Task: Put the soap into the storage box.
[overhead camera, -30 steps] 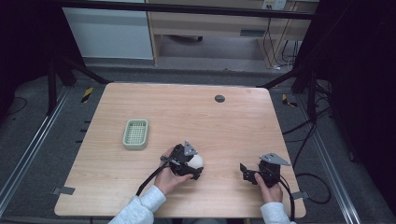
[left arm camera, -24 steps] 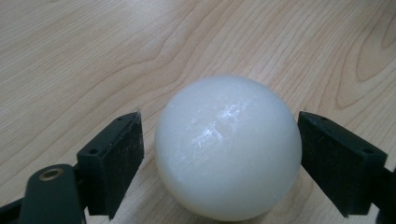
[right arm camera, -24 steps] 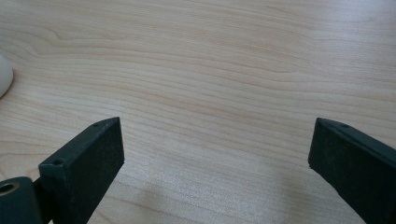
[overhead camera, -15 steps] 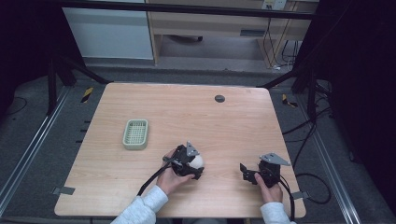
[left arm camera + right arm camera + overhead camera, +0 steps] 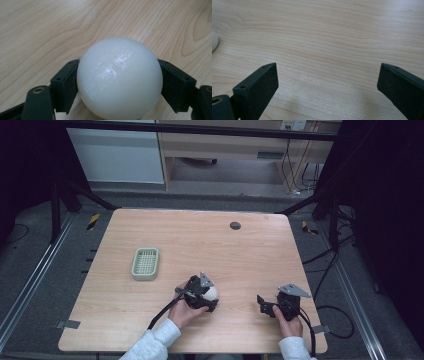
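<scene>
1. The left gripper (image 5: 207, 296) sits in the lower middle of the high view, held in the person's left hand (image 5: 183, 311), low over the wooden desk (image 5: 200, 245).
2. Its jaws are clenched on a white ball (image 5: 119, 78): in the left gripper view one black jaw presses each flank of the ball, at the lower left and lower right of the frame.
3. The ball fills the lower centre of that view, smooth and glossy, with a faint highlight near its top. Whether it rests on the desk or is lifted just off it cannot be told.
4. In the high view the white ball (image 5: 212, 293) shows as a pale round patch at the right end of the left gripper.
5. The right gripper (image 5: 266, 305) lies at the lower right of the high view, held in the right hand (image 5: 287, 321), well apart from the left one, with its grey three-cornered plate on top.
6. Its jaws are released: in the right gripper view they stand wide apart at the lower left and lower right corners, with bare desk grain between them.
7. At the far left edge of the right gripper view, a pale curved sliver of the ball (image 5: 214, 40) shows.
8. A pale green basket (image 5: 145, 263) lies on the desk left of centre in the high view, well apart from both grippers.
9. A small dark round disc (image 5: 235, 225) sits near the desk's far edge, upper centre.
</scene>
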`<state>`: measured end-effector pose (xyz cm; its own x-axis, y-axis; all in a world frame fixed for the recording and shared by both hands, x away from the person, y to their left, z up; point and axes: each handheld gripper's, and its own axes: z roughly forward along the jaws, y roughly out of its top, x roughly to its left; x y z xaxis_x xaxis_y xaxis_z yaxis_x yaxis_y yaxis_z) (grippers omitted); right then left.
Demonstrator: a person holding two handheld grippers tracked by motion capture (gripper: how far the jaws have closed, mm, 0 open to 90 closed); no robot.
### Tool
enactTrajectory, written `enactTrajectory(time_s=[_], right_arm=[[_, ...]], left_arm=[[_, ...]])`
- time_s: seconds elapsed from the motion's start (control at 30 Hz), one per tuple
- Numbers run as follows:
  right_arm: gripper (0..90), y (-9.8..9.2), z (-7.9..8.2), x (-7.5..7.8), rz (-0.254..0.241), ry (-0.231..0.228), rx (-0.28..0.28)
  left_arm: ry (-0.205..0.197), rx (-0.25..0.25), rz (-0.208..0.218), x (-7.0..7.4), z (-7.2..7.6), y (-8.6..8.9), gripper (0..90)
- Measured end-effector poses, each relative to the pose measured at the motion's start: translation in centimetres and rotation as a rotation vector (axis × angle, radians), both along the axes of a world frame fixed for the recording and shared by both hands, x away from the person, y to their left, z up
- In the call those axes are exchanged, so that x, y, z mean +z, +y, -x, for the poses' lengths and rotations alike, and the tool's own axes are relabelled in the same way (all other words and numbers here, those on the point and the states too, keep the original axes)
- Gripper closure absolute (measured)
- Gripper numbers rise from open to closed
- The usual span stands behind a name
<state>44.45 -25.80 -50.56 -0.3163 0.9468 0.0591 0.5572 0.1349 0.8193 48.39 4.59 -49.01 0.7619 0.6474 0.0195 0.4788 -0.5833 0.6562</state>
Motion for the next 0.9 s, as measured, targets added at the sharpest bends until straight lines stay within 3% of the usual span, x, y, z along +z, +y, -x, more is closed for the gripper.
enactTrajectory(time_s=[0.9], right_arm=[[3.9, -0.04, -0.02, -0.01, 0.002, 0.001, 0.002]], left_arm=[[-0.013, -0.005, -0.011, 0.57, 0.15, 0.51, 23.8]])
